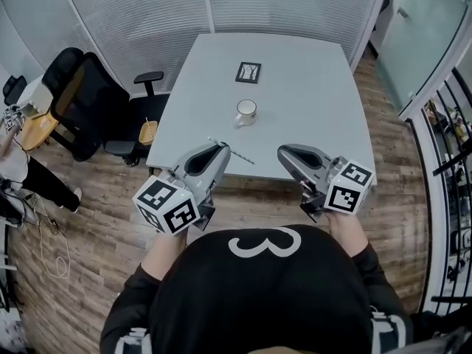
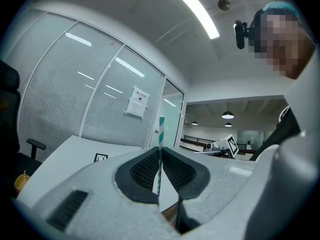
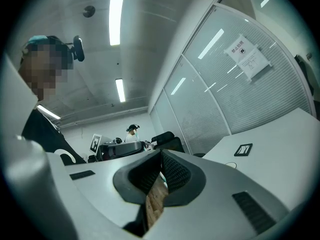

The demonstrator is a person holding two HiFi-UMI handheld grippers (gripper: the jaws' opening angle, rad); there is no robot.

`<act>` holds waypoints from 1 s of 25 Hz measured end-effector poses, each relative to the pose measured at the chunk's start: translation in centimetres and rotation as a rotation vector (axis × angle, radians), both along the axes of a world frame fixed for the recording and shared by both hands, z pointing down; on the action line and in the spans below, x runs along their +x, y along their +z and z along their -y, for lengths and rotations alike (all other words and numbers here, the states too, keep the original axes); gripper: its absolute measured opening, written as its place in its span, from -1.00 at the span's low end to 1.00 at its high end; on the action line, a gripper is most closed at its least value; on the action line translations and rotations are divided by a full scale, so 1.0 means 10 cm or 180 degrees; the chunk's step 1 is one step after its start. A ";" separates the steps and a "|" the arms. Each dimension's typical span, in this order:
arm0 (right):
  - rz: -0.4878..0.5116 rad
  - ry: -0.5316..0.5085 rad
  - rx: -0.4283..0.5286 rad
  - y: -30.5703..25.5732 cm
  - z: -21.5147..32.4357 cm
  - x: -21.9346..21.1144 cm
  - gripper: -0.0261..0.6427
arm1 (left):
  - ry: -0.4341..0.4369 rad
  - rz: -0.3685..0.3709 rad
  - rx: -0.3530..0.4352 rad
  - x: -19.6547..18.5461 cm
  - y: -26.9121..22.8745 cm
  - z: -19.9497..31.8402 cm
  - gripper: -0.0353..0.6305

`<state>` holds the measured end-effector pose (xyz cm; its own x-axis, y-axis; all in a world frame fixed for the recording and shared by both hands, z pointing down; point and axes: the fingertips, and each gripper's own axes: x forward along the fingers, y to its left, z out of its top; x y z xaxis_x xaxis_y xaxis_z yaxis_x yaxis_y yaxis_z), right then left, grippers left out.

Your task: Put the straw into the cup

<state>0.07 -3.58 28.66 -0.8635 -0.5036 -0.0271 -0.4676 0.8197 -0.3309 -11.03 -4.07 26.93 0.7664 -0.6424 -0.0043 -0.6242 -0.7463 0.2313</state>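
The surface (image 1: pixel 317 102) lies bare from its near edge up to the cup (image 1: pixel 245 112) at its middle; a small card (image 1: pixel 248 72) lies beyond the cup, well apart; both sides of the cup are open; the straw (image 1: pixel 240 156), pinched in the left gripper's (image 1: pixel 221 150) jaws, slants across the gap toward the right gripper (image 1: pixel 284 153), whose jaws are together; chairs (image 1: pixel 81 102) crowd the surface's left side; the blind wall (image 1: pixel 147 13) stands close behind its far edge; bare floor (image 1: pixel 383 124) runs along its right.

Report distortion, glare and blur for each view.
Head view: sharp, evenly lit, fisheye bows the table. Left gripper view: dark round vignette, ceiling strip blown out, straw crisp. Right gripper view: same vignette, glass wall bowed.
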 end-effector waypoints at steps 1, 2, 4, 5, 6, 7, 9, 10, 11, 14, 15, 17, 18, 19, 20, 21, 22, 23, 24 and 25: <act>0.0009 0.0009 0.0017 -0.01 0.04 -0.01 -0.88 | 0.0013 0.0007 0.0018 0.00 -0.01 0.05 -0.79; 0.0014 0.0017 0.0028 -0.01 0.08 -0.01 -0.88 | 0.0026 0.0011 0.0033 0.00 -0.02 0.10 -0.79; 0.0005 0.0042 0.0031 0.01 0.14 0.00 -0.88 | 0.0058 0.0010 0.0045 0.01 -0.03 0.20 -0.79; -0.0005 0.0059 0.0023 0.02 0.16 0.00 -0.88 | 0.0072 0.0002 0.0041 0.02 -0.02 0.24 -0.79; -0.0015 0.0076 0.0008 0.03 0.19 0.01 -0.88 | 0.0084 -0.0012 0.0029 0.01 -0.01 0.29 -0.79; -0.0024 0.0090 -0.0010 0.04 0.22 0.01 -0.88 | 0.0097 -0.0025 0.0014 0.01 0.00 0.32 -0.79; -0.0040 0.0114 -0.0041 0.06 0.28 0.03 -0.88 | 0.0123 -0.0032 -0.0012 0.04 0.03 0.39 -0.79; -0.0045 0.0125 -0.0051 0.07 0.30 0.04 -0.88 | 0.0135 -0.0027 -0.0021 0.06 0.04 0.41 -0.79; -0.0047 0.0132 -0.0062 0.08 0.33 0.06 -0.88 | 0.0144 -0.0022 -0.0032 0.08 0.06 0.44 -0.79; -0.0039 0.0133 -0.0113 0.13 0.44 0.10 -0.88 | 0.0141 -0.0014 -0.0093 0.11 0.13 0.54 -0.79; -0.0038 0.0131 -0.0131 0.15 0.48 0.11 -0.88 | 0.0136 -0.0015 -0.0119 0.11 0.16 0.59 -0.79; -0.0033 0.0123 -0.0160 0.19 0.60 0.12 -0.88 | 0.0115 -0.0019 -0.0155 0.12 0.19 0.71 -0.79; -0.0029 0.0114 -0.0174 0.20 0.67 0.12 -0.88 | 0.0100 -0.0022 -0.0165 0.12 0.20 0.78 -0.79; -0.0028 0.0105 -0.0190 0.22 0.74 0.12 -0.88 | 0.0089 -0.0026 -0.0173 0.12 0.21 0.85 -0.79; -0.0032 0.0096 -0.0205 0.24 0.81 0.13 -0.88 | 0.0084 -0.0030 -0.0182 0.14 0.21 0.92 -0.79; -0.0041 0.0088 -0.0215 0.25 0.88 0.14 -0.88 | 0.0086 -0.0029 -0.0192 0.16 0.22 0.98 -0.79; -0.0049 0.0078 -0.0220 0.25 0.95 0.15 -0.88 | 0.0089 -0.0020 -0.0203 0.19 0.23 1.05 -0.79; -0.0053 0.0069 -0.0223 0.25 1.03 0.17 -0.88 | 0.0091 -0.0008 -0.0214 0.22 0.24 1.13 -0.79; -0.0052 0.0060 -0.0226 0.25 1.11 0.18 -0.88 | 0.0091 0.0000 -0.0225 0.24 0.25 1.21 -0.79; -0.0047 0.0053 -0.0231 0.25 1.19 0.20 -0.88 | 0.0091 0.0003 -0.0234 0.27 0.25 1.28 -0.79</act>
